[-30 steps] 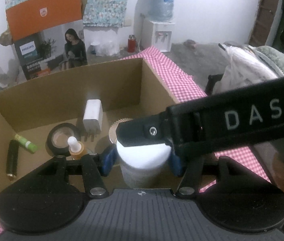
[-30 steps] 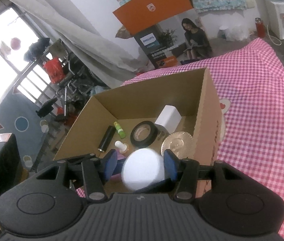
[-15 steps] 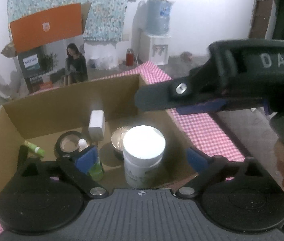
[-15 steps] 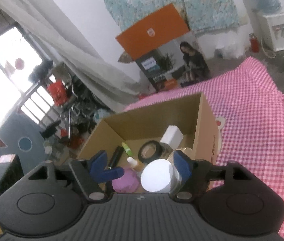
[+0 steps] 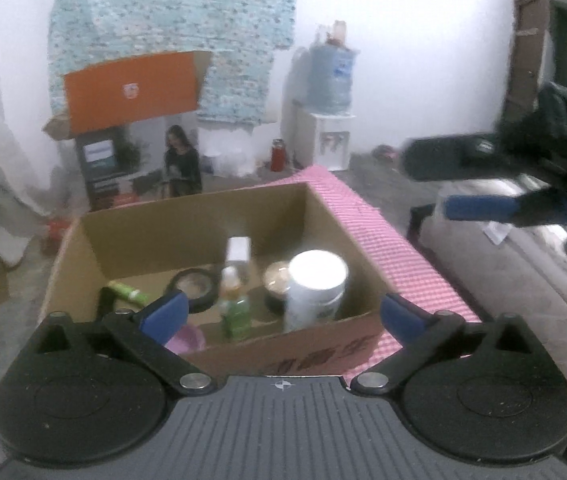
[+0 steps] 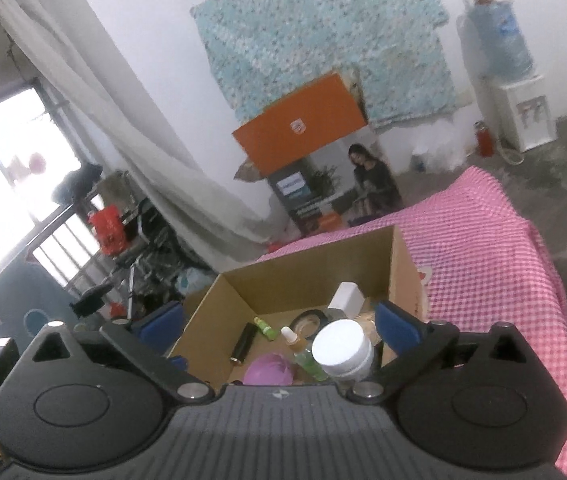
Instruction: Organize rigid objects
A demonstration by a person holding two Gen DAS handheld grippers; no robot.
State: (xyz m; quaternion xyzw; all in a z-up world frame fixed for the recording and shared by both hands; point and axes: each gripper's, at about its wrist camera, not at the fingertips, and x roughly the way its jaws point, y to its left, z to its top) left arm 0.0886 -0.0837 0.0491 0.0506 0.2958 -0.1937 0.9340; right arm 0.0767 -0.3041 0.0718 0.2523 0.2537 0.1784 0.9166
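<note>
- Now your white jar (image 5: 315, 288) stands upright in the cardboard box (image 5: 187, 216), near the right front corner: a round flat white lid on a pale body with a printed label, too blurred to read.
- Beside it you have a green bottle (image 5: 235, 316), a dropper bottle (image 5: 230, 280), a tape roll (image 5: 195, 284), a white adapter (image 5: 238, 249), a gold disc (image 5: 277, 280), a green tube (image 5: 126, 291), a black cylinder (image 6: 243, 344) and a purple object (image 6: 269, 369).
- Your left gripper (image 5: 281, 314) is spread wide and grips nothing; the jar sits ahead of it, untouched.
- Your right gripper (image 6: 279, 322) is equally wide and empty.
- A second ago both sets of blue pads flanked the jar closely; both jaws have just been opening, and both tools now sit further back and higher.
- Under the box lies the pink checked cloth (image 6: 495, 264).
</note>
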